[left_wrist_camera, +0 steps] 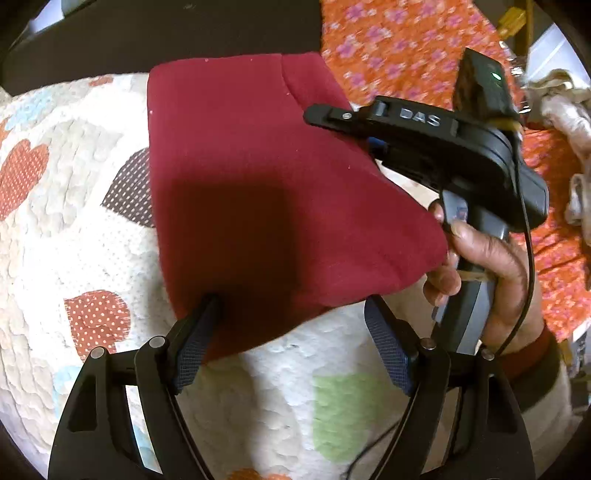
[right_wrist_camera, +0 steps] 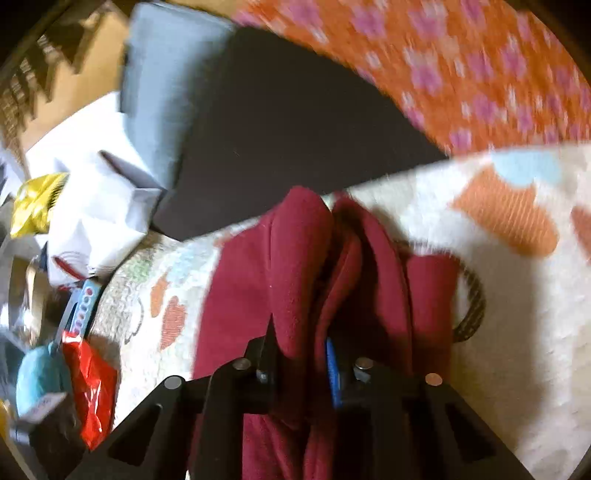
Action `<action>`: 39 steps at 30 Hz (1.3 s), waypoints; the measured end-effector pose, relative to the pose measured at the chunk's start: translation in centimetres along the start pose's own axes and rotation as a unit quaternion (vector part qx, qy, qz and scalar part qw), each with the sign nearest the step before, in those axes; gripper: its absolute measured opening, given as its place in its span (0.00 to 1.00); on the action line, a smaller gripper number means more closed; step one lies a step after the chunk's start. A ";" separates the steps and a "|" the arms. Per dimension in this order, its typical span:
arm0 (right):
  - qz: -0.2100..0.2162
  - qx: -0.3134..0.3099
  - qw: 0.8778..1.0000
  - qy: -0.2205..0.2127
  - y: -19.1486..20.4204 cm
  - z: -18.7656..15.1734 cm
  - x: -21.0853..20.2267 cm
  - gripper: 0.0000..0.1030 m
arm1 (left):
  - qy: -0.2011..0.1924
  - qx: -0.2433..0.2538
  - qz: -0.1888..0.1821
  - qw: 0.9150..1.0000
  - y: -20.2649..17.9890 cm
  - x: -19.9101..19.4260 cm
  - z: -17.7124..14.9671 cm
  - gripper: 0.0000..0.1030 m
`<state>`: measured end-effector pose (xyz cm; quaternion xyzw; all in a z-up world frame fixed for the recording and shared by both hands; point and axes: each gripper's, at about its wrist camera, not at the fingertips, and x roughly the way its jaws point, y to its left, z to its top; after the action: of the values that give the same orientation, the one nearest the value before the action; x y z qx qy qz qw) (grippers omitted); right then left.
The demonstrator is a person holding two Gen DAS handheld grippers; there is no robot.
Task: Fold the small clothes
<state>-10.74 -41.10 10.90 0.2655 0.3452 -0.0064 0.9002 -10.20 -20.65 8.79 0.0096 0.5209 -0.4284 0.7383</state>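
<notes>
1. Maroon garment [left_wrist_camera: 266,192] is lying on the patchwork quilt [left_wrist_camera: 74,229], folded flat, its far edge reaching a dark panel [left_wrist_camera: 166,33] beyond the quilt.
2. Left gripper [left_wrist_camera: 291,343] is hovering at the garment's near edge, its fingers [left_wrist_camera: 195,343] standing wide apart; the left one is touching the near corner of the garment, the right one is sitting just under the hem (nothing clamped).
3. Right gripper [right_wrist_camera: 299,365] is pinching the garment; in the right wrist view the fingers [right_wrist_camera: 334,373] are nearly together with bunched maroon folds [right_wrist_camera: 314,266] squeezed between them and rising in front of the camera.
4. In the left wrist view the right gripper body is sitting over the garment's right edge, a hand [left_wrist_camera: 484,269] wrapping its handle (cable trailing down).
5. Orange floral cloth [left_wrist_camera: 399,48] is lying beyond the garment to the right.
6. Clutter is lying left of the quilt: white paper [right_wrist_camera: 96,206], a red packet [right_wrist_camera: 92,384], a yellow packet [right_wrist_camera: 35,203] (blurry).
</notes>
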 end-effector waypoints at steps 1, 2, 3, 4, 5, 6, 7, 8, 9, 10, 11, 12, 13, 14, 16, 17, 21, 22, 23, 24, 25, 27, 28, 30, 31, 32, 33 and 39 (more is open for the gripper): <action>-0.009 0.001 1.000 -0.004 0.1 0.1 -0.4 0.18 | -0.005 0.007 -0.003 1.000 -0.4 -0.2 0.0 0.78; -0.023 0.003 1.000 0.000 -0.4 0.1 -0.4 0.18 | -0.006 0.013 -0.002 1.000 -0.6 -0.2 -0.1 0.78; -0.038 0.007 0.999 0.007 -0.9 0.0 0.0 0.18 | -0.005 0.019 -0.001 1.000 -0.9 0.1 -0.1 0.78; -0.050 0.009 0.999 0.018 -1.4 -0.1 0.8 0.18 | -0.001 0.022 0.000 1.000 -0.9 0.4 -0.1 0.78; -0.059 0.009 0.998 0.033 -2.3 -0.5 1.8 0.18 | 0.002 0.023 0.003 1.000 -1.0 0.8 -0.2 0.78; -0.057 0.011 0.998 0.035 -2.9 -0.9 2.4 0.19 | 0.004 0.023 0.005 1.000 -0.9 1.0 -0.3 0.78; -0.049 0.017 0.998 0.025 -3.1 -1.0 2.3 0.19 | 0.005 0.022 0.008 1.000 -0.8 1.2 -0.3 0.78; -0.038 0.028 0.999 0.021 -3.3 -0.8 1.9 0.20 | 0.006 0.022 0.010 1.000 -0.8 1.3 -0.2 0.78; -0.033 0.036 0.999 0.020 -3.3 -0.7 1.3 0.23 | 0.006 0.021 0.011 1.000 -0.7 1.4 -0.2 0.78; -0.034 0.037 0.999 0.017 -3.4 -0.6 0.4 0.26 | 0.006 0.019 0.012 1.000 -0.6 1.4 -0.2 0.78; -0.041 0.030 0.999 0.012 -3.0 -0.6 -0.3 0.26 | 0.005 0.018 0.014 1.000 -0.5 1.4 -0.2 0.78; -0.049 0.020 0.999 0.007 -2.6 -0.6 -1.2 0.26 | 0.005 0.018 0.016 1.000 -0.5 1.4 -0.2 0.78; -0.050 0.005 0.999 0.001 -1.9 -0.7 -2.3 0.27 | 0.005 0.020 0.019 1.000 -0.6 1.4 -0.1 0.78; -0.042 -0.001 0.999 -0.002 -1.4 -0.9 -3.1 0.27 | 0.004 0.022 0.022 1.000 -0.6 1.5 0.1 0.78; -0.021 -0.006 1.000 -0.008 -0.3 -1.3 -4.1 0.26 | -0.001 0.026 0.029 0.999 -0.8 1.3 0.2 0.78; -0.014 -0.009 1.000 -0.011 0.0 -1.6 -4.6 0.27 | -0.005 0.028 0.033 0.999 -0.9 1.1 0.2 0.78; -0.005 -0.035 0.999 0.003 1.6 -2.8 -4.9 0.27 | -0.030 0.035 0.054 0.997 -0.9 -0.1 0.1 0.78; -0.006 -0.040 0.999 0.009 1.8 -3.3 -4.6 0.26 | -0.038 0.036 0.062 0.997 -0.8 -0.4 0.2 0.78; -0.007 -0.042 0.999 0.013 1.8 -3.6 -4.3 0.27 | -0.044 0.036 0.068 0.996 -0.8 -0.7 0.2 0.78; -0.007 -0.043 0.999 0.018 1.8 -3.8 -4.2 0.27 | -0.050 0.037 0.074 0.995 -0.7 -1.0 0.2 0.78; -0.008 -0.042 0.999 0.022 1.6 -4.1 -3.9 0.27 | -0.054 0.037 0.080 0.995 -0.6 -1.1 0.3 0.78; -0.017 -0.040 0.999 0.026 1.1 -4.7 -3.9 0.27 | -0.059 0.036 0.088 0.994 -0.3 -1.3 0.5 0.78; -0.025 -0.040 0.999 0.028 0.8 -5.0 -3.8 0.27 | -0.060 0.034 0.091 0.993 -0.1 -1.3 0.5 0.78; -0.047 -0.036 0.998 0.034 0.0 -5.4 -3.4 0.27 | -0.058 0.032 0.093 0.993 0.2 -1.0 0.7 0.78; -0.054 -0.031 0.997 0.037 -0.4 -5.5 -3.2 0.27 | -0.056 0.029 0.094 0.994 0.4 -0.8 0.7 0.78; -0.059 -0.023 0.997 0.043 -1.1 -5.8 -2.8 0.27 | -0.055 0.028 0.095 0.994 0.7 -0.8 0.6 0.78; -0.059 -0.019 0.997 0.046 -1.5 -5.9 -2.5 0.27 | -0.053 0.026 0.096 0.994 0.9 -0.6 0.7 0.78; -0.060 -0.018 0.997 0.050 -1.5 -5.8 -2.8 0.27 | -0.045 0.005 0.093 0.995 1.6 0.4 1.2 0.78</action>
<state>-16.74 -40.06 8.36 0.2277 0.4054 -0.0412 0.8844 -8.22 -20.48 8.32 0.0422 0.4817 -0.3606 0.7976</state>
